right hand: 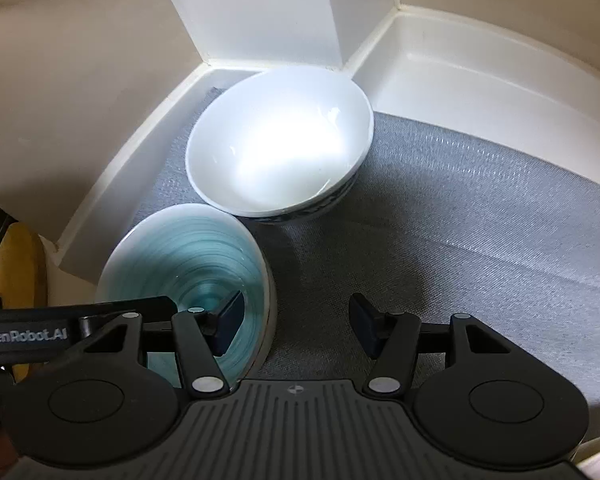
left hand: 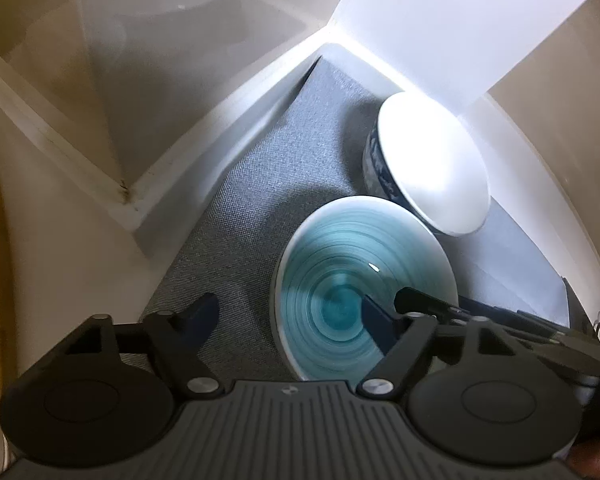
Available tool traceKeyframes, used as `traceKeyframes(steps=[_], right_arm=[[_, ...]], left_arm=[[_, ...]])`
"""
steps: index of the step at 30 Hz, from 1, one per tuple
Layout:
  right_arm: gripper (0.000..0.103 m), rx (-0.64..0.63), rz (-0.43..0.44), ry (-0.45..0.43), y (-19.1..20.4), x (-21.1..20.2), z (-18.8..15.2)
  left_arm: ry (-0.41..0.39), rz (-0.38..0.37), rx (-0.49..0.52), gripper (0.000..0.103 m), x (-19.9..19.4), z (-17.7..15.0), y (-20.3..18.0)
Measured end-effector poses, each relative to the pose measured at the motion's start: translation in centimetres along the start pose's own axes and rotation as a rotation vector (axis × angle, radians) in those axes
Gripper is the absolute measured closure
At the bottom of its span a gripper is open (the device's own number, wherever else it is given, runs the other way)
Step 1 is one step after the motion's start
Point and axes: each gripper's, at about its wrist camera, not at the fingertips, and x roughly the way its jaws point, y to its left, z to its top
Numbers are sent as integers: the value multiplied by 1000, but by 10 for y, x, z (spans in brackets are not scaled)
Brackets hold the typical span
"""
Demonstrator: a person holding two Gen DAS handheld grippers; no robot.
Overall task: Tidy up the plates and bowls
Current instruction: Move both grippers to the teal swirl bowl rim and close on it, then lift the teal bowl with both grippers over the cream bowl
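A teal spiral-glazed bowl (left hand: 352,276) (right hand: 192,264) sits on a grey liner inside a white drawer. A larger white bowl with a blue-patterned outside (left hand: 432,160) (right hand: 280,140) stands just behind it, touching or nearly touching. My left gripper (left hand: 288,312) is open, straddling the teal bowl's left rim, with its right finger inside the bowl. My right gripper (right hand: 296,324) is open, straddling the teal bowl's right rim, with its left finger inside the bowl. Neither gripper is closed on the rim.
The grey liner (right hand: 460,220) covers the drawer floor to the right of the bowls. White drawer walls (right hand: 440,52) and a white divider (left hand: 220,120) enclose the space. A yellow wooden surface (right hand: 16,264) lies outside at the left.
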Motion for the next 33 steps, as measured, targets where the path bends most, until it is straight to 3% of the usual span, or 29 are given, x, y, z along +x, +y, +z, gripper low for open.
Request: traceKeyframes(steps=[2, 4, 5, 7, 9, 33], right_arm=[[44, -12, -1, 2, 1, 3, 0], [57, -29, 3, -2, 2, 5, 1], [68, -39, 4, -5, 3, 6, 1], [78, -54, 25, -10, 6, 6, 1], [90, -73, 33, -12, 9, 5, 2], [92, -87, 25, -10, 14, 0, 1]], left_arm=[[2, 3, 1, 33, 4, 2, -1], [2, 5, 9, 44, 7, 3, -4], [4, 6, 12, 54, 8, 3, -5], [15, 4, 14, 73, 10, 4, -5], [11, 17, 19, 79, 11, 5, -6], [-33, -20, 14, 81, -10, -14, 12]])
